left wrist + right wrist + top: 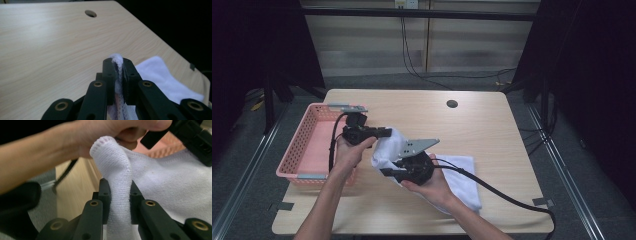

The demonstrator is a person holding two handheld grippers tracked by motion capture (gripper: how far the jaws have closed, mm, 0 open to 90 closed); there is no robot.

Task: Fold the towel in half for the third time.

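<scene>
Here both tongs, left (388,132) and right (384,171), clamp the white towel (460,177), lifted just right of the pink basket (301,139).

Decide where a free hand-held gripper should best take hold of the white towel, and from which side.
Probably the white towel at its flat corner still lying on the table, approached from the person's right: that edge lies thin and clear, while both hand-held grippers already pinch the raised end.
</scene>
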